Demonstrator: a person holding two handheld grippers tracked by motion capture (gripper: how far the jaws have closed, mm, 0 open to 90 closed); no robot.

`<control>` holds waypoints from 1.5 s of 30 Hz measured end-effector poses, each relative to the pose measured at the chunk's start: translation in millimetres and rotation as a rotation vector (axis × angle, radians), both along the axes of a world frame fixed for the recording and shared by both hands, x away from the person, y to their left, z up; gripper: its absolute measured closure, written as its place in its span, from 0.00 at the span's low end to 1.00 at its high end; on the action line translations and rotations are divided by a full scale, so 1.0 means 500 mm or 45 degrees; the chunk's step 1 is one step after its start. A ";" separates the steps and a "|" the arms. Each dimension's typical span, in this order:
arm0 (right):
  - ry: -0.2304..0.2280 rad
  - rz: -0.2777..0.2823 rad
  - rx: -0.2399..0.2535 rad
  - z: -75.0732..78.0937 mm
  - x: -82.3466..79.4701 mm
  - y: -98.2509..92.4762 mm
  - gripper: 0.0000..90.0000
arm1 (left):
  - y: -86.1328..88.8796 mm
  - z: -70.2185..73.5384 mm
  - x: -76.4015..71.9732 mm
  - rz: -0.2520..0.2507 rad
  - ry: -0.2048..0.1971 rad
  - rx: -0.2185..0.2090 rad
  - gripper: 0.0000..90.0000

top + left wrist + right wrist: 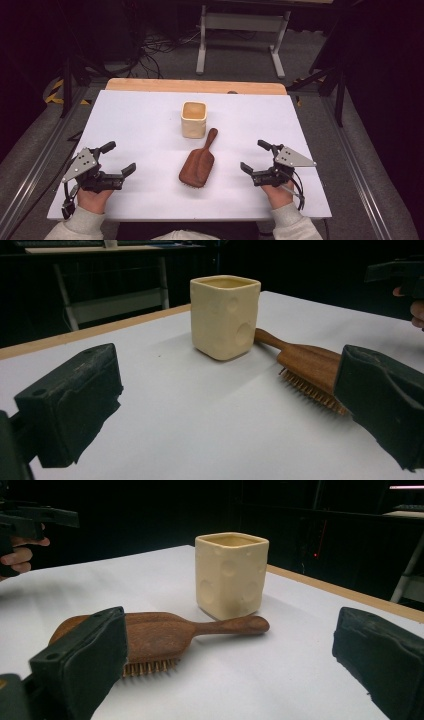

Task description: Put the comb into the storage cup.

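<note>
While a wooden hairbrush (198, 168) lies bristles-down at the middle of the white table (145, 125), you hold both grippers low on either side of it, neither one touching anything. Its handle points away from you and ends right beside the cream square cup (194, 119), which stands upright just beyond the brush; whether handle and cup touch cannot be told. Seen from the left gripper view, the cup (224, 316) shows round dimples in its walls and the brush (309, 367) shows its row of bristles against the table (200, 420). From the right gripper view the brush (165, 632) lies in front of the cup (231, 575). Your left gripper (118, 158) rests well to the left of the brush, jaws spread wide and holding nothing. Your right gripper (256, 156) sits well to the right of the brush, jaws likewise spread wide and empty. Beyond the cup, a strip of bare wood (195, 86) edges the table's far side, and a white metal frame (242, 35) stands on the floor past it.
</note>
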State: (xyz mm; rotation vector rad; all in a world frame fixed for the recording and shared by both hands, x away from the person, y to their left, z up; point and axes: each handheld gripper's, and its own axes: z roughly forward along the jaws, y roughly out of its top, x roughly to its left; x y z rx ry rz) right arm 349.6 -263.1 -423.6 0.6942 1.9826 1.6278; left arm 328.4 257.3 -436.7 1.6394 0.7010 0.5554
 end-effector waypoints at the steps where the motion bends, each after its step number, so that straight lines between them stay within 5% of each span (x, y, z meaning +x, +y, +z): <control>1: 0.000 -0.002 0.001 0.001 0.000 -0.001 0.02 | -0.001 0.000 -0.001 0.004 -0.004 0.001 0.00; 21: 0.008 0.029 0.004 0.012 0.007 -0.002 0.05 | 0.006 0.005 -0.002 -0.033 -0.001 0.029 0.01; 45: 0.024 0.210 -0.074 0.079 0.082 0.087 0.11 | 0.018 0.003 -0.001 -0.035 0.001 0.023 0.03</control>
